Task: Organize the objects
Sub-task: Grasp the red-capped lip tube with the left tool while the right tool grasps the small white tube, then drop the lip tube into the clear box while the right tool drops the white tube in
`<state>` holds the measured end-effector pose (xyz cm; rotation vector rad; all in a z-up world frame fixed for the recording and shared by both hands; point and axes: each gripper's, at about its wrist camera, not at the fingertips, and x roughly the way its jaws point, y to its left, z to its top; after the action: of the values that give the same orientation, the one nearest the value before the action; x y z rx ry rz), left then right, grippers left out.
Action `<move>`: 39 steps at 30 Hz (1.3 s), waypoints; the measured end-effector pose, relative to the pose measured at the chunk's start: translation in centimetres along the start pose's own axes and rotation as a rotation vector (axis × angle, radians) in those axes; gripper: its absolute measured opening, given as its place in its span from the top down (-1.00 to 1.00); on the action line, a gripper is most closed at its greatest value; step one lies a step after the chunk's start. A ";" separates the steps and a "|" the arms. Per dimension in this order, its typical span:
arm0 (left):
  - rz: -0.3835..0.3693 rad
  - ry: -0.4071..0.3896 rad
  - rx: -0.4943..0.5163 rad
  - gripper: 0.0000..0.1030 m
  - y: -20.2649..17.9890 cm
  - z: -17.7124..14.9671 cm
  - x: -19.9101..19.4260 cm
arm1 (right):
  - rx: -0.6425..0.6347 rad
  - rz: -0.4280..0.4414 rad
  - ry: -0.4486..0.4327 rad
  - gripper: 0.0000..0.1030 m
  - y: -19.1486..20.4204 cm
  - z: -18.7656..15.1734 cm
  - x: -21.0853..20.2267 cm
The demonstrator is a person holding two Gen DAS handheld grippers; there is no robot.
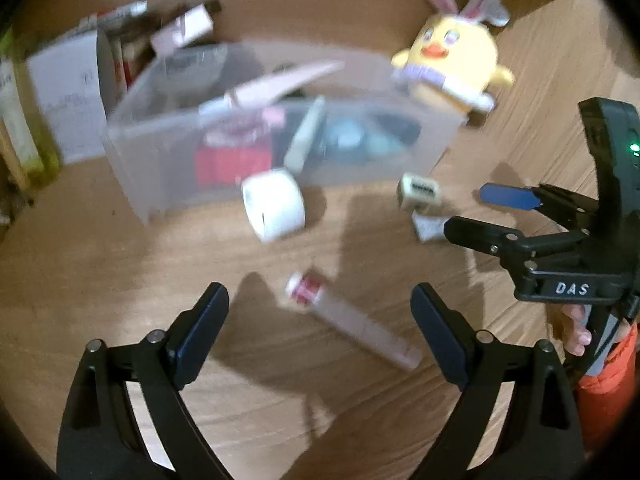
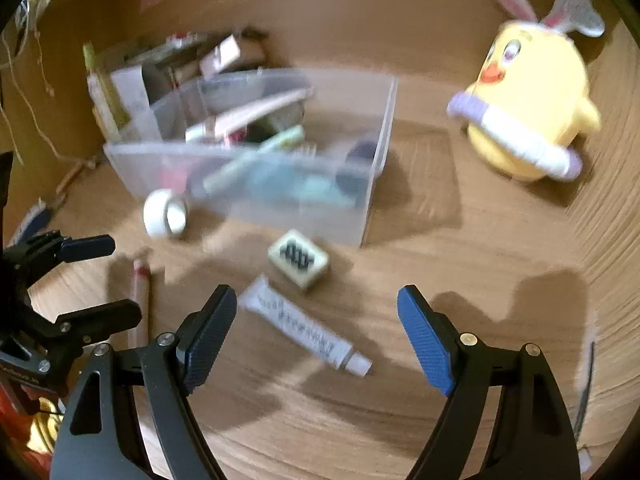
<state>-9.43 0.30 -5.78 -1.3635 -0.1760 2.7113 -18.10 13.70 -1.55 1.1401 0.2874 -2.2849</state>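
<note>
Both grippers released above a wooden tabletop; loose items lie in front of a translucent plastic storage bin.

Left gripper: jaws spread wide, holding nothing; a slim pink tube with a red-and-white cap lies between its fingers; right gripper: jaws spread, empty; a white squeeze tube with dark print lies between them; a cream cube with a black squiggle and a white tape roll rest near the filled bin; a yellow plush chick with rabbit ears stands well apart.
</note>
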 end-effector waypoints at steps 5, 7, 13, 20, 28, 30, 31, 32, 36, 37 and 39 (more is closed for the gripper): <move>-0.018 0.022 -0.002 -0.46 0.0 -0.2 0.1 | -0.047 0.002 0.025 -0.33 0.8 -0.7 0.8; -0.028 0.025 -0.006 -0.33 0.1 -0.3 0.1 | -0.064 0.002 0.027 -0.14 1.1 -0.9 0.9; -0.035 0.022 0.046 0.69 -0.5 -0.7 -0.1 | -0.078 0.027 0.026 0.60 1.8 -1.4 0.4; -0.039 0.000 0.066 0.72 -0.6 -1.5 -0.4 | -0.074 0.061 -0.002 0.72 3.2 -2.0 -0.9; -0.033 -0.091 0.046 0.72 -0.3 -1.0 -2.8 | -0.048 0.087 -0.093 0.72 4.0 -1.2 -3.6; -0.035 -0.128 0.043 0.72 -0.2 -0.6 -3.9 | -0.048 0.087 -0.116 0.72 4.2 -0.7 -4.2; -0.037 -0.140 0.042 0.72 -0.2 -0.3 -4.2 | -0.046 0.089 -0.128 0.72 4.2 -0.4 -4.5; -0.040 -0.157 0.037 0.72 -0.1 0.0 -4.6 | -0.043 0.093 -0.141 0.72 4.3 -0.2 -4.8; -0.040 -0.213 0.020 0.72 0.3 1.3 -5.9 | -0.038 0.101 -0.192 0.72 4.4 0.9 -6.2; -0.043 -0.224 0.014 0.72 0.5 1.6 -6.2 | -0.035 0.103 -0.207 0.72 4.4 1.2 -6.4; -0.043 -0.252 0.004 0.72 0.8 2.4 -6.8 | -0.031 0.105 -0.231 0.72 4.5 1.9 -6.9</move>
<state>-7.33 -1.62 0.92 -1.0004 -0.2157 2.8363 -13.50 11.92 5.35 0.8448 0.1679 -2.2831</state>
